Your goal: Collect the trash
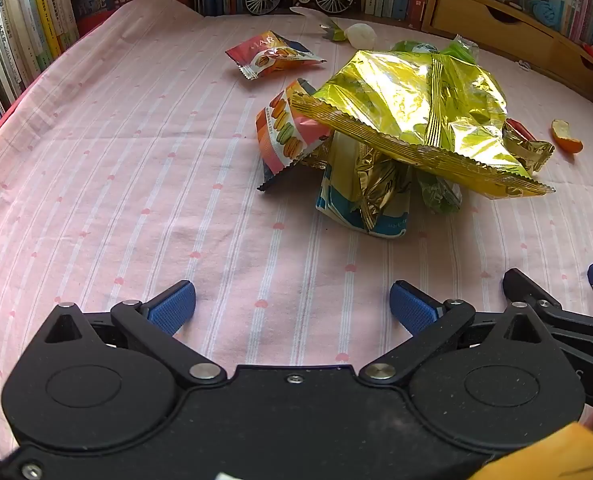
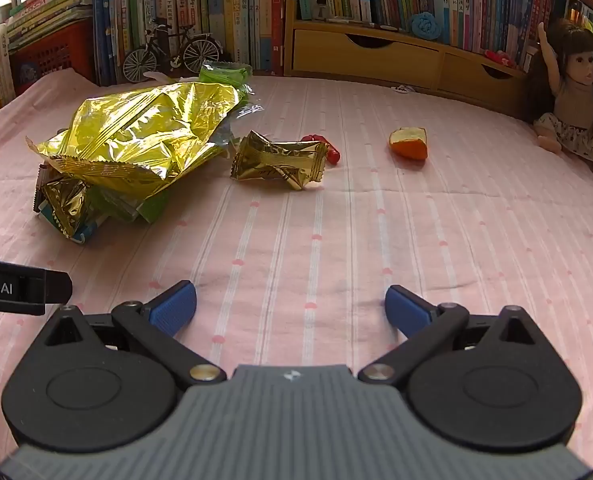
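A large crumpled gold foil bag (image 1: 412,108) lay on top of a heap of wrappers. Left of it sat two macaron packets (image 1: 286,132) (image 1: 272,54); right of it a small gold wrapper (image 2: 276,160), a red scrap (image 2: 328,148) and an orange peel (image 2: 410,144)

Pink striped cloth (image 2: 336,240), wrappers (image 2: 136,136), orange peel (image 2: 410,144)

A doll (image 2: 572,92) and model bicycle (image 2: 172,54) stand before books (image 2: 232,4).
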Available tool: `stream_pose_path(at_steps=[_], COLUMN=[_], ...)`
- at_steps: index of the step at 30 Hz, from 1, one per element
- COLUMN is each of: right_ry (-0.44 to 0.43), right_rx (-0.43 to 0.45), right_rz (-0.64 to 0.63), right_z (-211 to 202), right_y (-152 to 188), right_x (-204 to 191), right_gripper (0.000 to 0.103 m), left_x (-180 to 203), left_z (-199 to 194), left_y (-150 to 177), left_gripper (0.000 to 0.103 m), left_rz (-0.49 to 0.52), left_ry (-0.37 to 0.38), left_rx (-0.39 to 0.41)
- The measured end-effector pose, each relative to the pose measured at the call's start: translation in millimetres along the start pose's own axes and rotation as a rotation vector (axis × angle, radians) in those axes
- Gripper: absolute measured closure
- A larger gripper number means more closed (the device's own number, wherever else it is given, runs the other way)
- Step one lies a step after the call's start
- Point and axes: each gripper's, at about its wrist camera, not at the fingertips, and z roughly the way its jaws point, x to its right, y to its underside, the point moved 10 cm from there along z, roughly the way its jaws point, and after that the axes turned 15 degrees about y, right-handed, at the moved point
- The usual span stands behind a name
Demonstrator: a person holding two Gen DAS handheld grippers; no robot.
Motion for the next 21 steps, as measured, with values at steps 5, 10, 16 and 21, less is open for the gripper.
stream_pose_path(at_steps=[5,10,16,21], right_ry=[-0.002,-0.005,-0.005,-0.006], right_rx=[0.0,0.0,0.0,0.0], right_rz=[0.001,0.006,0.006,0.006], right_z=[-0.1,0.1,0.1,0.0], right_y=[0.1,0.6,-0.1,-0.5], right_x=[0.3,1.2,0.3,-0.1], right_gripper=[0.0,0.0,0.0,0.0], left_x=[0.1,0.1,0.1,0.0], left_z=[0.1,-0.2,-0.1,0.0], left_y=[-0.8,-0.4,-0.3,-0.4], left_gripper=[0.0,0.0,0.0,0.0], left_rz=[0.0,0.0,0.0,0.001], left_ry=[0.0,0.0,0.0,0.001], left_rx=[0.001,0.004,0.004,0.004])
